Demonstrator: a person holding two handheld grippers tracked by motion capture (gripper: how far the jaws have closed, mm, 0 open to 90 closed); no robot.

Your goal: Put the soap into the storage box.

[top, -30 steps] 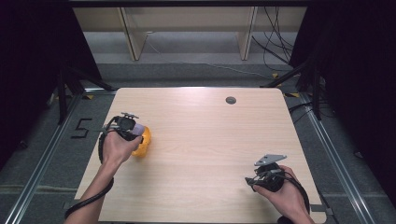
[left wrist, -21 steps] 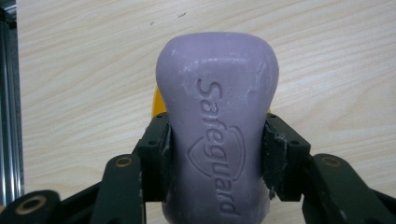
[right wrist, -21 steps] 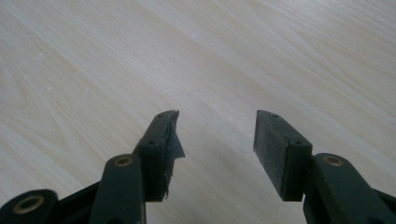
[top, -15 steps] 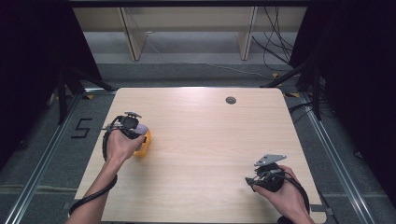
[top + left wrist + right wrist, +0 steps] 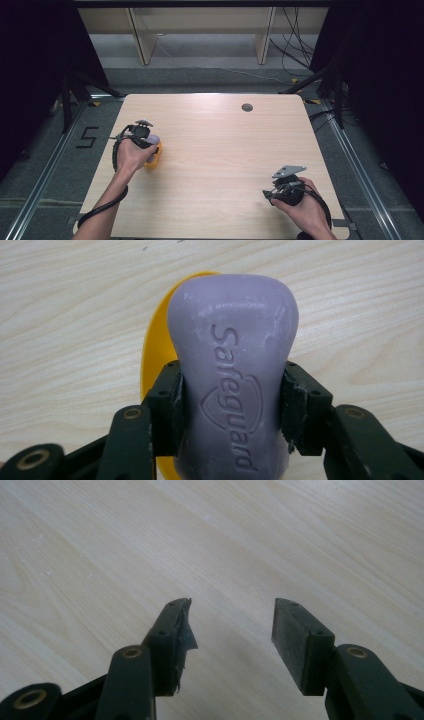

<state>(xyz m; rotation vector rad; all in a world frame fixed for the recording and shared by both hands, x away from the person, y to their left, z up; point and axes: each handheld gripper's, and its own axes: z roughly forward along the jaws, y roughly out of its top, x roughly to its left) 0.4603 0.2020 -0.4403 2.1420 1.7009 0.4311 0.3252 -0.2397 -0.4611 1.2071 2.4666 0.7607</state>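
Left claw (image 5: 232, 405) gripped my purple soap bar (image 5: 232, 370), hiding most of the yellow dish (image 5: 155, 355). Right claw (image 5: 232, 630) hung wide, holding nothing, near the surface (image 5: 225, 150) edge.

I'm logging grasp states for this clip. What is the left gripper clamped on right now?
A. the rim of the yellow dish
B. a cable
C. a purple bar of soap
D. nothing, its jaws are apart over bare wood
C: in the left gripper view the left gripper has both jaws pressed against the sides of the purple soap bar, with the yellow dish lying beneath it.
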